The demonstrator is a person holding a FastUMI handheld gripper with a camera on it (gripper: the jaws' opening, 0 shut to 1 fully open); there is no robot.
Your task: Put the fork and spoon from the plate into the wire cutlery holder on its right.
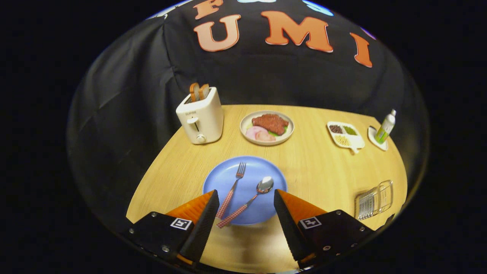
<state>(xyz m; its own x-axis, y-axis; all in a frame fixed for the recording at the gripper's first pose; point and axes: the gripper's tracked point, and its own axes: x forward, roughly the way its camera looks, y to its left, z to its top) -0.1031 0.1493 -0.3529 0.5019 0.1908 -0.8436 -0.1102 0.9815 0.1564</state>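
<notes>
Fork (233, 186) and spoon (249, 201) on plate (266, 171), handles between spread gripper (246, 199) fingers

wooden table (312, 171), plate (224, 179), toaster (200, 116), cutlery holder (374, 199)

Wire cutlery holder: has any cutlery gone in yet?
Empty. The wire cutlery holder holds nothing; fork and spoon lie on the blue plate, handles between the open gripper jaws.

Blue plate (266, 171); fork (232, 189) and spoon (249, 201) handles apparently red-white checked; cream toaster (200, 116).
</notes>
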